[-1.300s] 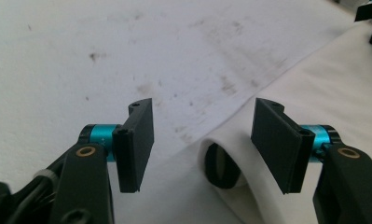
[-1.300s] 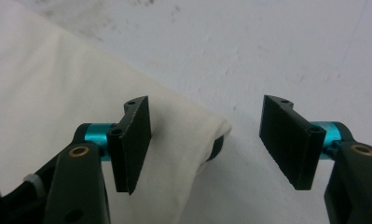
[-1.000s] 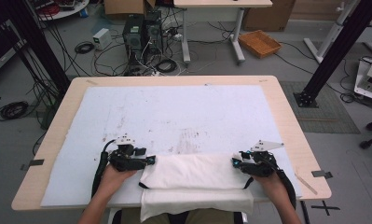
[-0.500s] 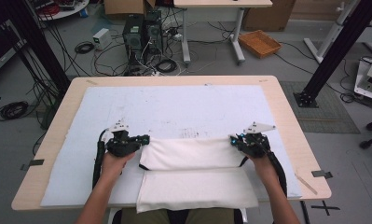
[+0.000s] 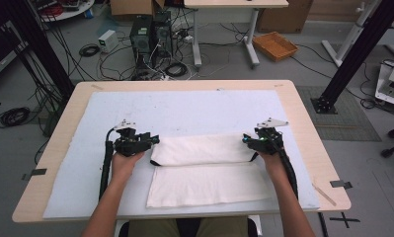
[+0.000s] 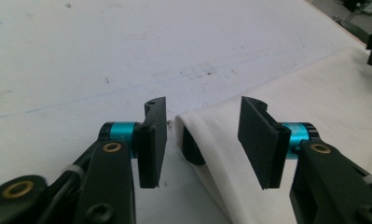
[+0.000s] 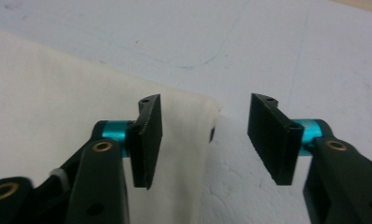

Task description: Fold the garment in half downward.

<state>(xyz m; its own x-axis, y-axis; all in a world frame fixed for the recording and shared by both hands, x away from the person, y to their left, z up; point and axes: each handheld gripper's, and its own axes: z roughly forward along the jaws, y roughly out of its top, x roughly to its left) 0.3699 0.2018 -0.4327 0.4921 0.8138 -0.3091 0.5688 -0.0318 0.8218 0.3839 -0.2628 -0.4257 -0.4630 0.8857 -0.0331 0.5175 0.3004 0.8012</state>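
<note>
A white cloth [image 5: 204, 170] lies folded on the pale mat [image 5: 184, 111], its upper layer set back from the lower one. My left gripper [image 5: 152, 139] stands open at the upper layer's left corner. In the left gripper view that corner [image 6: 200, 123] lies between the spread jaws of the left gripper [image 6: 203, 119], untouched by either pad. My right gripper [image 5: 247, 140] is open at the right corner. In the right gripper view the cloth [image 7: 58, 84] ends between the jaws of the right gripper [image 7: 207, 114]. Something dark [image 6: 190, 149] shows inside the fold.
The mat covers most of the wooden table [image 5: 308, 133]. Behind the cloth the mat is bare up to the far edge. Computer cases [image 5: 147, 32], cables and an orange tray [image 5: 275, 45] are on the floor beyond. A black post [image 5: 352, 54] stands to the right.
Both hands moved away from the person, carrying the cloth's edge up the table. The cloth, which hung over the near edge, now lies on the mat in two layers.
</note>
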